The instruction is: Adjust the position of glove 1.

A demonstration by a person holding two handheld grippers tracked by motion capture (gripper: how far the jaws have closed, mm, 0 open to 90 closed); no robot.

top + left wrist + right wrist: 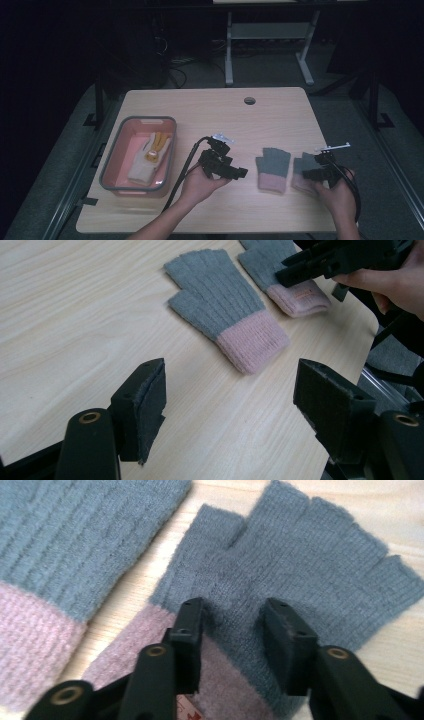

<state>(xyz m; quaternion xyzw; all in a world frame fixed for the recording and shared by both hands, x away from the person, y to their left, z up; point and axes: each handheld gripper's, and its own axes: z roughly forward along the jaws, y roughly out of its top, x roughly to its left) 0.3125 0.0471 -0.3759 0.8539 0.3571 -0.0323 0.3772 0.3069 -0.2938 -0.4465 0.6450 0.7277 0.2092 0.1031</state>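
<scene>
Where right gripper (232,625) presses: grey, pink-cuffed glove (300,580)

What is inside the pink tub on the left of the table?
The pink tub holds a cream glove with yellow fingers, lying flat on the bottom. Whether a second glove lies beneath it cannot be told; the top one covers that spot.

My right claw (232,630) is black, as is my left claw (230,415), whose pads are faced in dark grey. The glove under my right claw (300,565) is grey-blue ribbed knit with a dusty pink cuff; the second glove (273,168) shows the same grey body and pink cuff. The worktop (210,110) is pale wood with fine grain. The bin (112,150) has a grey rim and pink inside, and holds a cream glove with yellow fingers (150,157).
</scene>
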